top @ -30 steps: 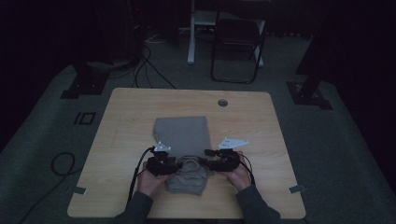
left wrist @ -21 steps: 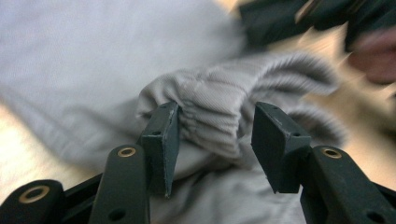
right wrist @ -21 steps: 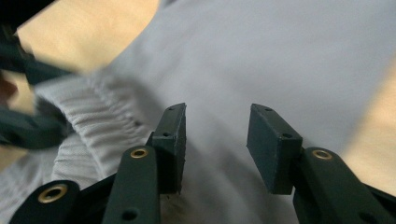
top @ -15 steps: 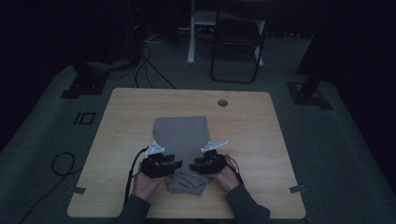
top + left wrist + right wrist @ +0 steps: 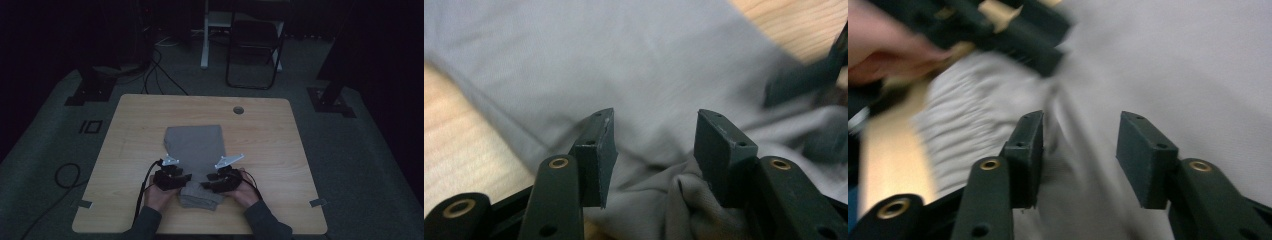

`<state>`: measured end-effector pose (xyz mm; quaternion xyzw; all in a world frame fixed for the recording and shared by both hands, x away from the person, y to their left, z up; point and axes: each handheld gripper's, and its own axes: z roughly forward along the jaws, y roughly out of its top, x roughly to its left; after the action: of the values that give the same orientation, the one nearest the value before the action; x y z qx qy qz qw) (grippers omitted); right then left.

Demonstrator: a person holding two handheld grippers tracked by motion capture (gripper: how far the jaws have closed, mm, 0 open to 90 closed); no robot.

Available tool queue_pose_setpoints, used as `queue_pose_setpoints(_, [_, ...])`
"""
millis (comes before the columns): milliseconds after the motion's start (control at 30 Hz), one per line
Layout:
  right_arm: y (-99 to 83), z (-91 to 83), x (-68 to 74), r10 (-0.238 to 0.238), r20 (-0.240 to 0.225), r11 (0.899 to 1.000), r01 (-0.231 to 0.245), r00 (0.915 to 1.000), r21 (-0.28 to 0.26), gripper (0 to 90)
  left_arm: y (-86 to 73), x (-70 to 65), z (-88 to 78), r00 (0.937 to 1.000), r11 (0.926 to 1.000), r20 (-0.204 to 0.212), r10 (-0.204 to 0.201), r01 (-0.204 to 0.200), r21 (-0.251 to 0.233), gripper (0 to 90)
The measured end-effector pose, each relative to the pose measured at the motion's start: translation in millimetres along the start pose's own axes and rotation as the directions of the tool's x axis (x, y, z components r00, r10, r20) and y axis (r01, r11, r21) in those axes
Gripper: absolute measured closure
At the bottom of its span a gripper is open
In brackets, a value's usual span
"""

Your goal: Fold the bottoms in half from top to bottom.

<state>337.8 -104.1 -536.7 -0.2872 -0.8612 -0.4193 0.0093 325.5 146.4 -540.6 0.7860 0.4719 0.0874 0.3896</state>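
A grey cloth (image 5: 196, 145) lies folded on the wooden table (image 5: 280, 135), its near end bunched into a thicker roll (image 5: 200, 195). My left gripper (image 5: 187, 178) is at the roll's left side, open, with a fold of the cloth (image 5: 624, 65) low between its jaws and untouched by the pads (image 5: 606, 145). My right gripper (image 5: 206, 185) is at the roll's right side, pointing at the left one. Its jaws have just been opening and stand open over the cloth (image 5: 1173, 60), with no fabric pinched. In their own views the left gripper (image 5: 654, 150) and right gripper (image 5: 1080, 150) are both gaping.
A cable hole (image 5: 238, 109) sits near the table's far edge. Tape marks (image 5: 317, 202) lie by the near corners. Beyond the table stand a dark chair (image 5: 252, 45) and stand feet (image 5: 330, 97). Cables (image 5: 65, 175) run over the floor at left.
The right hand has moved left and a little nearer, up to the bunched end of the cloth, so the two grippers are closer together. The left hand has barely shifted.
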Motion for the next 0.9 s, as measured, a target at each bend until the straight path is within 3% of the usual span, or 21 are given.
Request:
queue_pose_setpoints(33, [3.6, -1.1, -12.5, 0.019, 0.094, 0.999, -0.015, 0.9954, -0.041, 52.1, 4.5, 4.4, -2.0, 0.9996, 0.9997, -0.027, 0.008, -0.008, -0.024, 50.7])
queue_pose_setpoints(133, [6.3, 1.2, -22.7, 0.035, 0.161, 0.998, -0.027, 0.9864, -0.056, 52.1, 12.6, 11.5, -1.9, 0.9985, 0.9990, -0.054, 0.010, -0.012, -0.043, 50.7])
queue_pose_setpoints(167, [9.6, 4.9, -33.3, 0.043, 0.223, 0.997, -0.028, 0.9738, -0.068, 52.0, 21.7, 19.4, 1.7, 0.9967, 0.9986, -0.080, 0.012, -0.016, -0.051, 50.7])
queue_pose_setpoints(200, [11.9, 6.7, -38.0, 0.047, 0.251, 0.997, -0.029, 0.9668, -0.074, 52.1, 26.2, 23.4, 5.1, 0.9955, 0.9985, -0.093, 0.016, -0.021, -0.051, 50.7])
queue_pose_setpoints(233, [14.6, 8.6, -42.8, 0.052, 0.270, 0.996, -0.032, 0.9614, -0.080, 52.1, 30.7, 27.2, 9.5, 0.9944, 0.9985, -0.104, 0.018, -0.023, -0.050, 50.7])
queue_pose_setpoints(267, [14.6, 8.6, -42.8, 0.052, 0.270, 0.996, -0.032, 0.9614, -0.080, 52.1, 30.7, 27.2, 9.5, 0.9944, 0.9985, -0.104, 0.018, -0.023, -0.050, 50.7])
queue_pose_setpoints(300, [21.4, 13.4, -54.5, 0.058, 0.315, 0.995, -0.030, 0.9474, -0.093, 52.0, 35.8, 31.9, 15.3, 0.9922, 0.9982, -0.122, 0.021, -0.028, -0.053, 50.7])
queue_pose_setpoints(367, [23.8, 15.3, -58.3, 0.063, 0.327, 0.995, -0.034, 0.9429, -0.094, 52.0, 42.3, 38.6, 23.5, 0.9910, 0.9981, -0.132, 0.021, -0.028, -0.055, 50.7])
queue_pose_setpoints(500, [33.2, 23.9, -74.8, 0.077, 0.392, 0.995, -0.045, 0.9166, -0.090, 52.0, 51.3, 49.4, 37.4, 0.9887, 0.9983, -0.150, -0.001, -0.008, -0.058, 50.8])
queue_pose_setpoints(600, [34.1, 27.7, -80.1, 0.092, 0.398, 0.994, -0.065, 0.9127, -0.082, 51.6, 50.4, 52.8, 43.5, 0.9906, 0.9993, -0.135, -0.018, 0.013, -0.036, 51.6])
queue_pose_setpoints(733, [28.8, 26.8, -76.0, 0.072, 0.413, 0.996, -0.047, 0.9080, -0.070, 51.2, 45.4, 49.6, 40.6, 0.9933, 0.9992, -0.113, -0.024, 0.020, -0.034, 54.7])
queue_pose_setpoints(900, [16.2, 17.8, -64.9, 0.063, 0.401, 0.997, -0.041, 0.9141, -0.063, 51.3, 32.7, 37.5, 31.7, 0.9964, 0.9997, -0.085, 0.004, -0.006, -0.022, 55.4])
